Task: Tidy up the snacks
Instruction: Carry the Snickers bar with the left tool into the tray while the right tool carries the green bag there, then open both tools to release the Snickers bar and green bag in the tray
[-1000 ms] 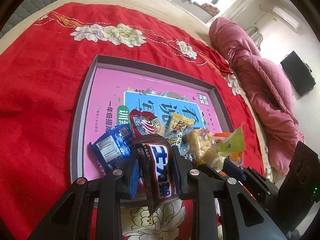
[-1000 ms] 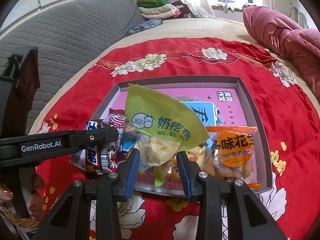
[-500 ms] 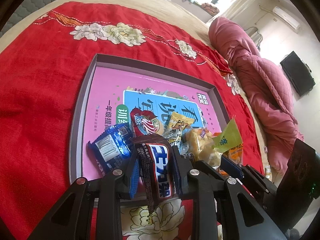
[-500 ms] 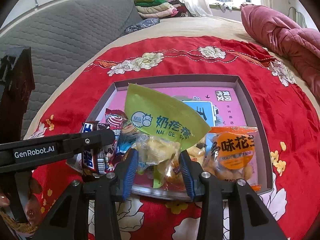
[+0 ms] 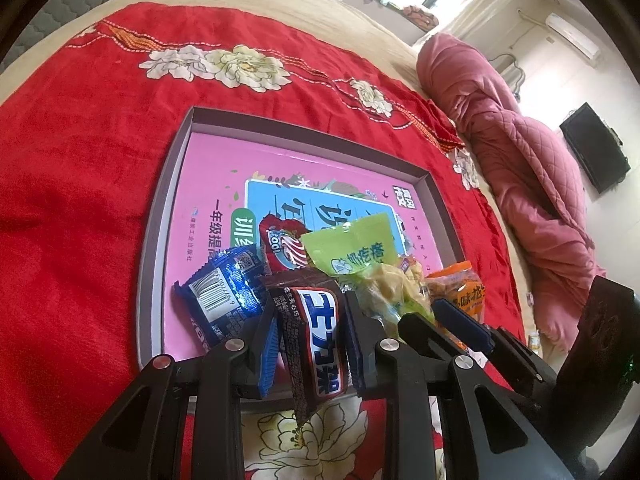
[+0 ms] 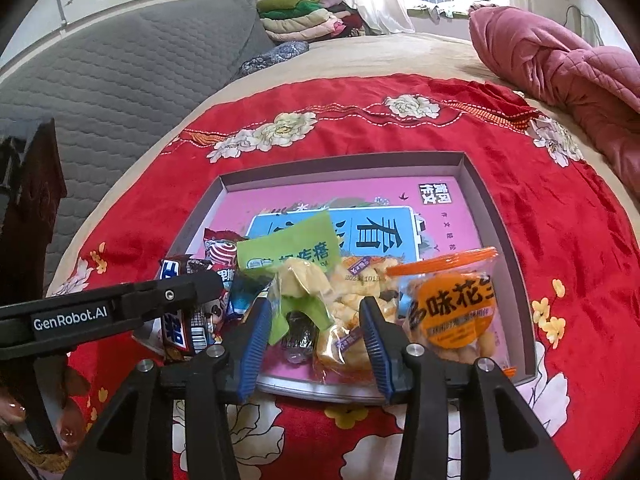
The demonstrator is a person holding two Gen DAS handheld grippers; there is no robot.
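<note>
My left gripper (image 5: 310,344) is shut on a brown Snickers bar (image 5: 316,344) at the near edge of the grey tray (image 5: 160,216). The bar also shows in the right wrist view (image 6: 180,320). My right gripper (image 6: 316,334) is open. The green-topped snack bag (image 6: 296,264) lies in the tray just ahead of its fingers, free of them, and shows in the left wrist view (image 5: 360,256). An orange peanut bag (image 6: 456,308), a blue wrapper (image 5: 224,292) and a red candy (image 5: 280,244) lie in the tray.
The tray holds a pink book (image 6: 440,196) and sits on a red flowered cloth (image 6: 560,208) on a bed. A pink quilt (image 6: 560,64) lies at the right, a grey headboard (image 6: 120,68) at the left.
My right gripper has opened and let go of the green-topped bag, which has dropped onto the snacks in the tray. My left gripper still holds the Snickers bar.
</note>
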